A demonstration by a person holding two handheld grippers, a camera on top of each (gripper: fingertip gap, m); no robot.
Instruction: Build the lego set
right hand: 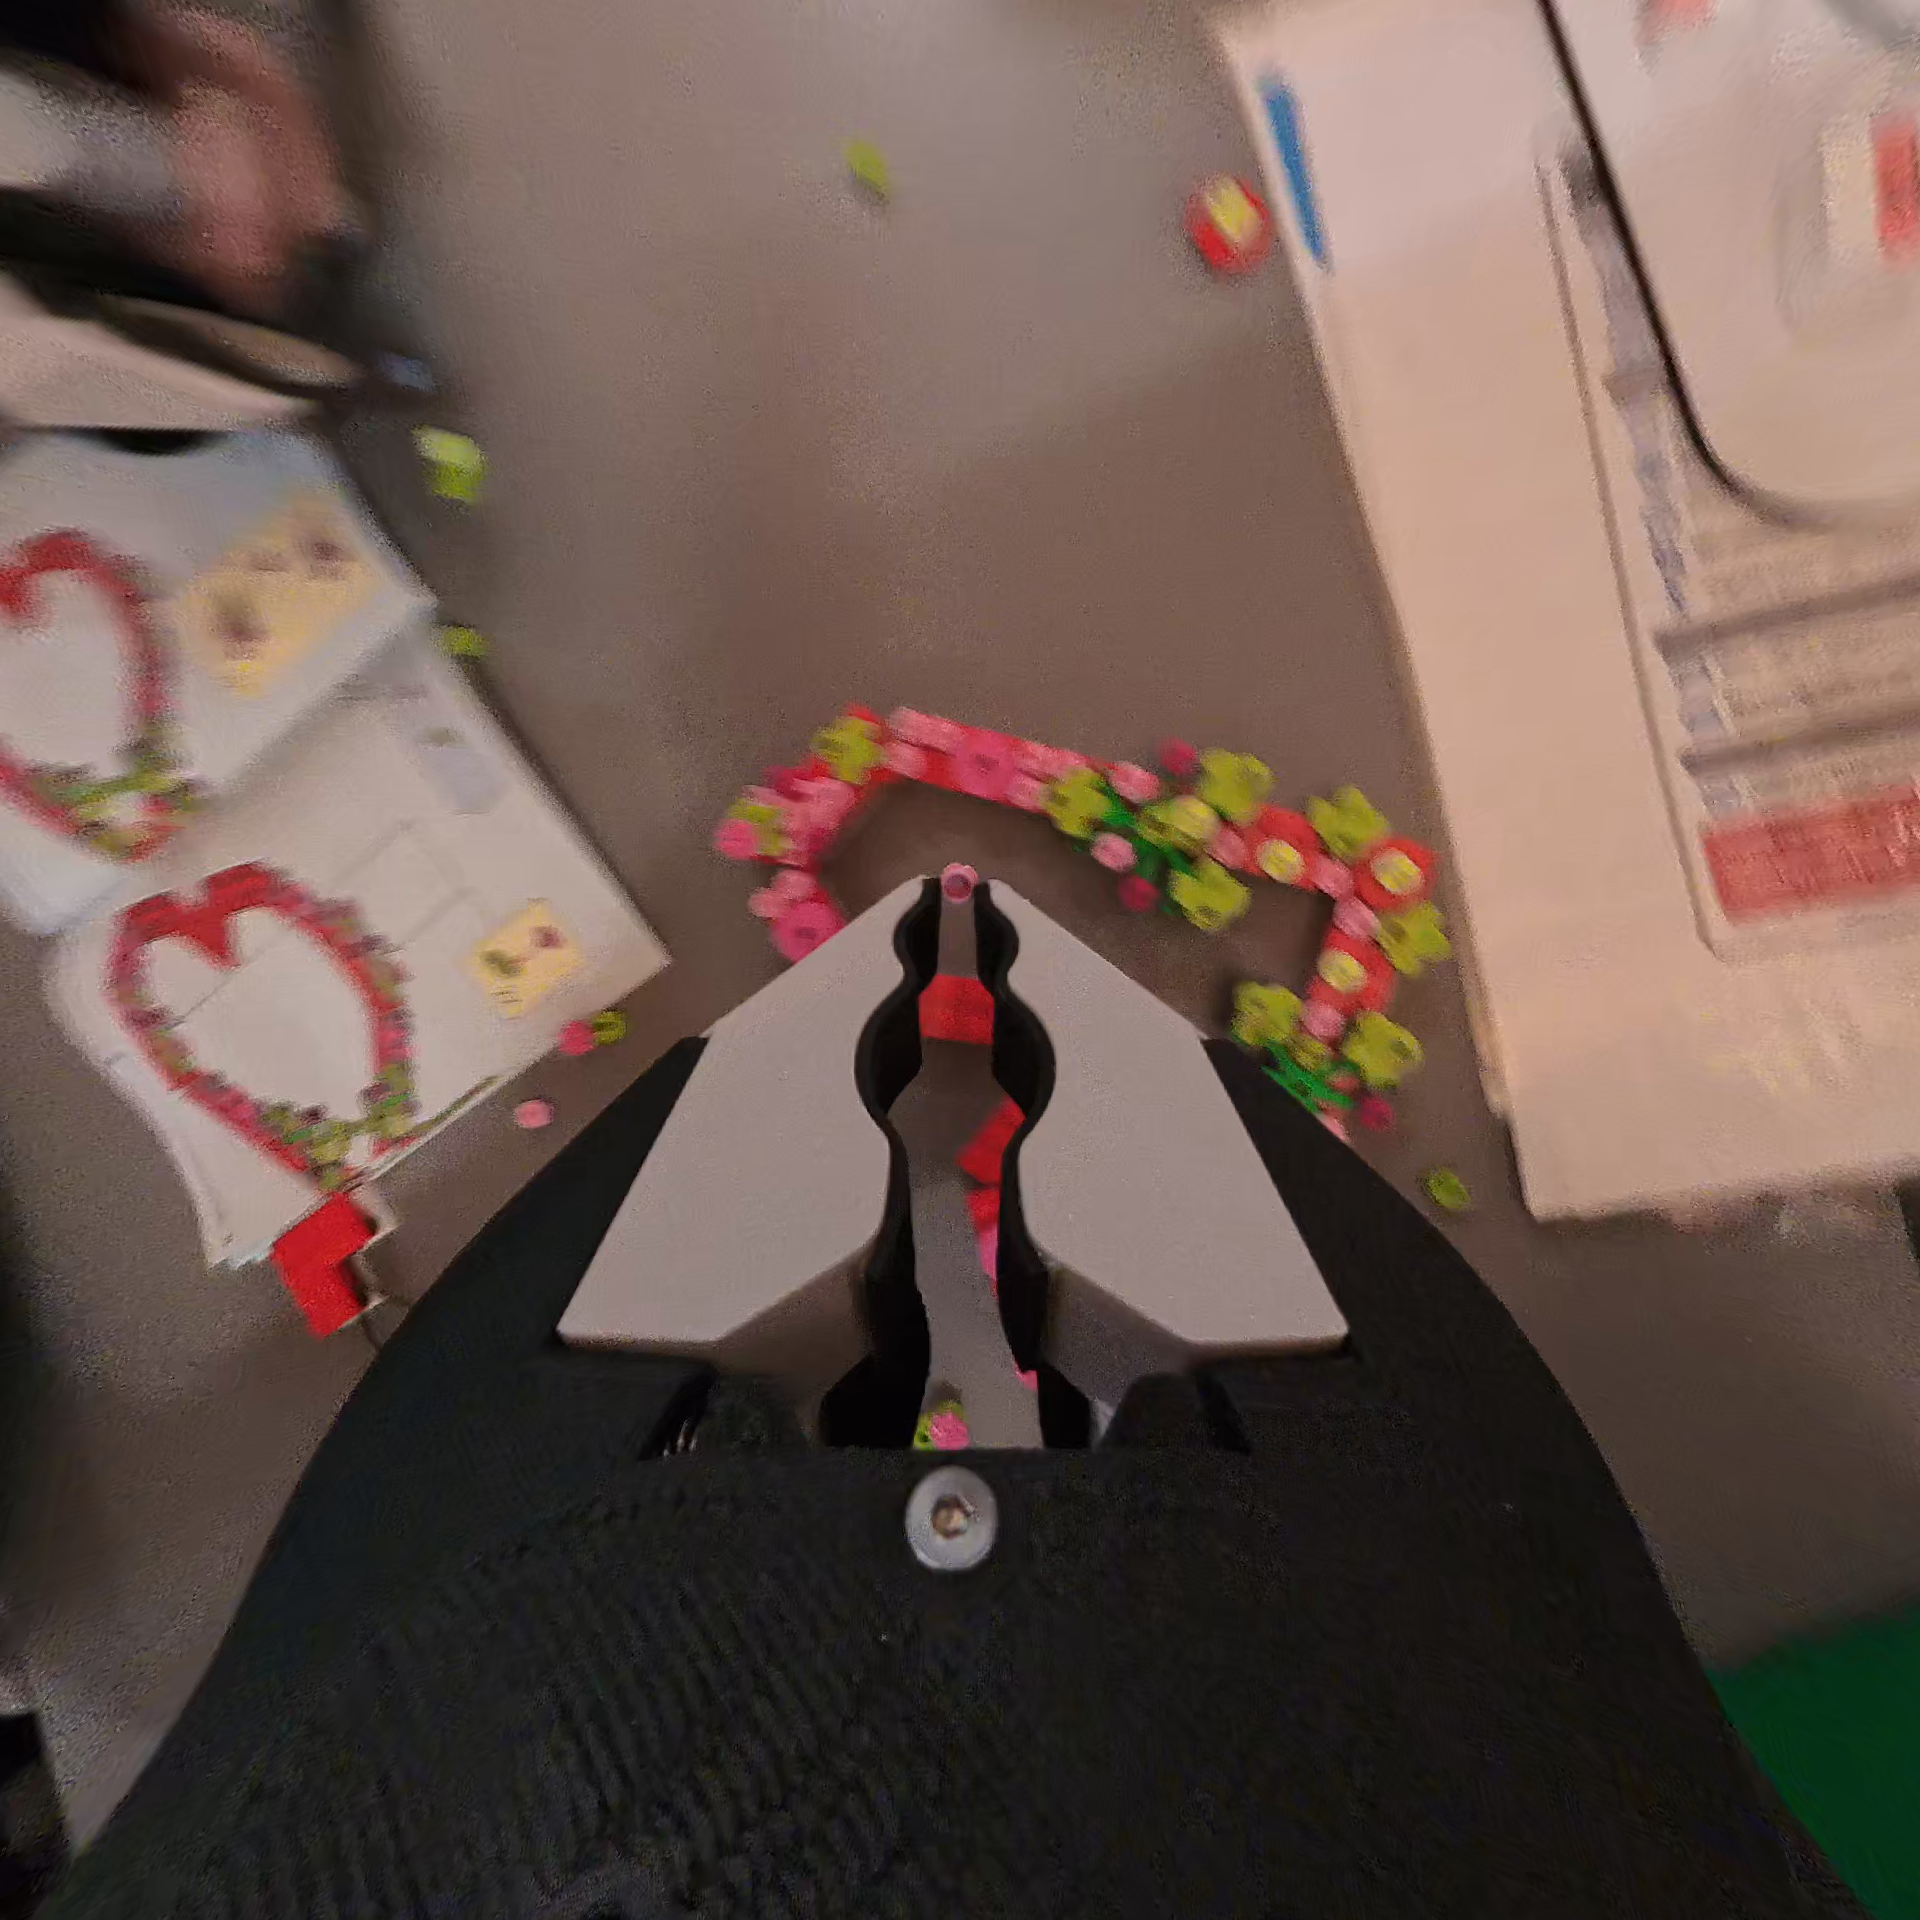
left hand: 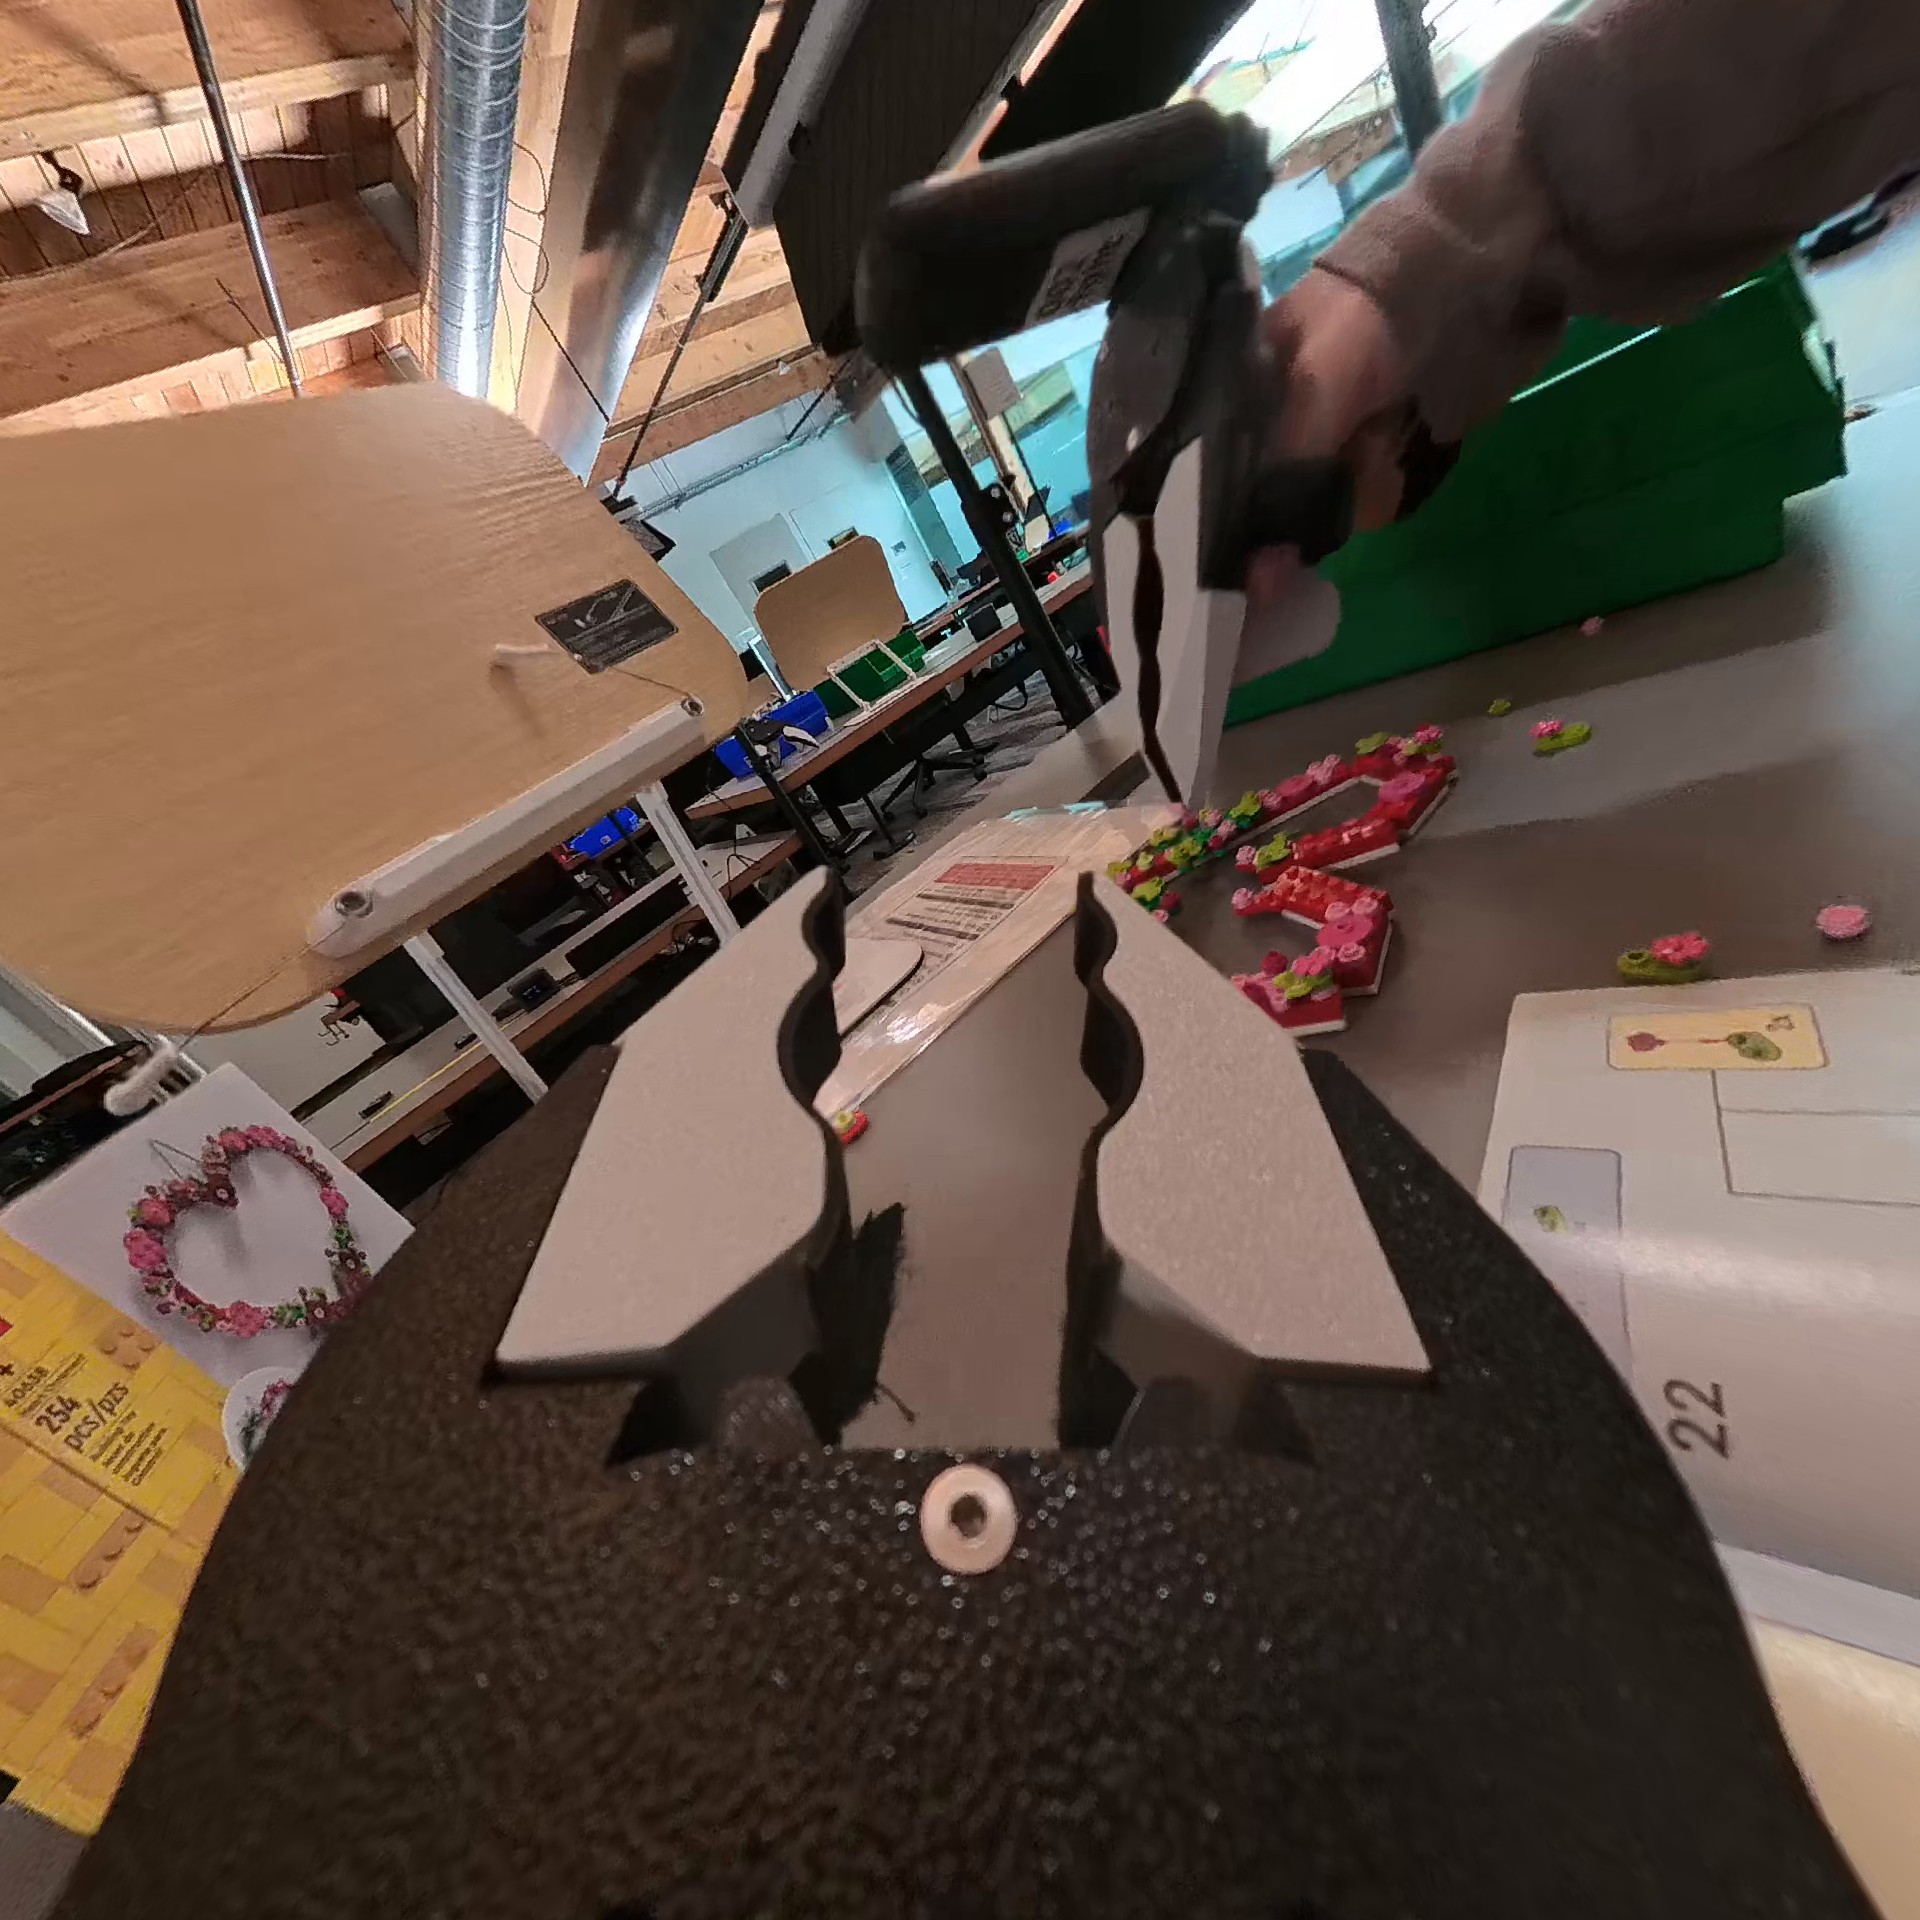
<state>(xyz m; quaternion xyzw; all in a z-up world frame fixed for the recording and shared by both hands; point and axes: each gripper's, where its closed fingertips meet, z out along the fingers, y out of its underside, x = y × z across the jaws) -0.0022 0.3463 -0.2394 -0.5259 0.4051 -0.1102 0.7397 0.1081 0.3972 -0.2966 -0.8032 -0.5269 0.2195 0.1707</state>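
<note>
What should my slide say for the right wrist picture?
Right gripper pinches a tiny pink piece above the flowery heart.

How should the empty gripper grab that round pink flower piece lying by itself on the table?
Probably from straight above. The pink flower piece lies flat and low, nothing touching it, so the open left gripper should pinch its round rim from two opposite sides.

We see a red, pink and lime green heart [right hand: 1081, 821] on a grey table [right hand: 883, 520]. We see a green bin [left hand: 1621, 468].
</note>
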